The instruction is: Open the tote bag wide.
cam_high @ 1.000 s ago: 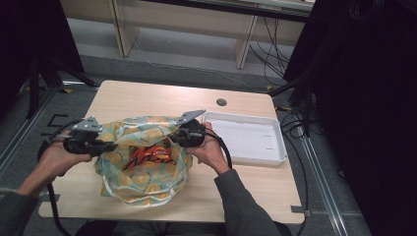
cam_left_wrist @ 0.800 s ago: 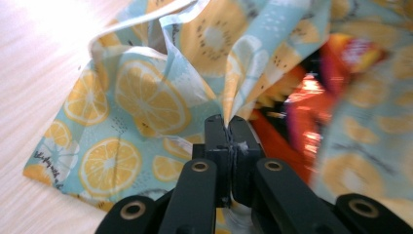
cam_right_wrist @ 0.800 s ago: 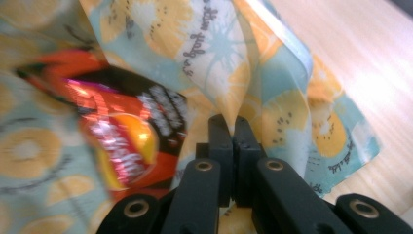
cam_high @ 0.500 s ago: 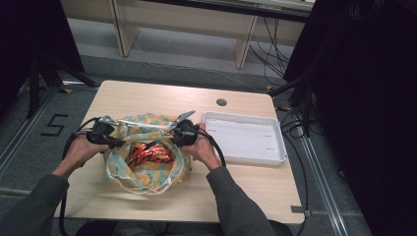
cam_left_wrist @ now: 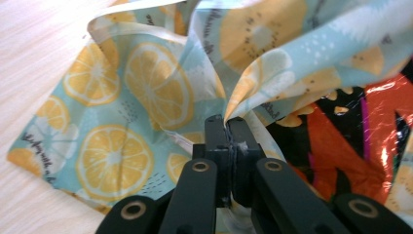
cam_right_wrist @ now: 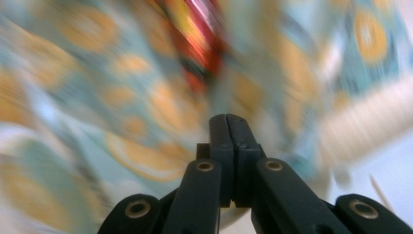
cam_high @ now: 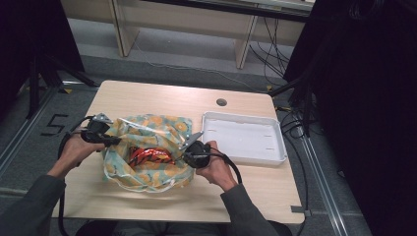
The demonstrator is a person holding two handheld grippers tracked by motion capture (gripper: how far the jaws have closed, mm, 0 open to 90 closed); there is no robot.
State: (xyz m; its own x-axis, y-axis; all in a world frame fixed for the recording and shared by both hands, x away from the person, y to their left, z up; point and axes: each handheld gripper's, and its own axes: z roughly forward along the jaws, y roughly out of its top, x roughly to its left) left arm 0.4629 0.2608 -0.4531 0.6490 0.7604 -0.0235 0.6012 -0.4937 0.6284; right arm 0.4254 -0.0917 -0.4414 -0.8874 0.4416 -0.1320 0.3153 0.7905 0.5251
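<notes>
A cloth bag (cam_high: 147,179) printed with orange slices lies open on the table, with a shiny red and orange packet (cam_high: 147,156) inside it. My left gripper (cam_high: 114,141) is at the bag's left rim and is shut on a fold of the cloth (cam_left_wrist: 243,97); the packet (cam_left_wrist: 341,141) lies just beyond. My right gripper (cam_high: 187,153) sits at the bag's right rim. Its jaws have just been closing and now stand together (cam_right_wrist: 227,118). That view is blurred, and I see no cloth between them. The bag (cam_right_wrist: 97,122) and packet (cam_right_wrist: 202,34) lie ahead of it.
An empty white tray (cam_high: 278,142) stands to the right of the bag, close to the right hand. A round hole (cam_high: 221,102) sits in the tabletop behind it. Bare wood stretches along the far side of the table (cam_high: 157,98).
The left hand came in and down to the bag's left rim, then held still. The right hand slid along the bag's right side toward the person. The bag's mouth is wider.
</notes>
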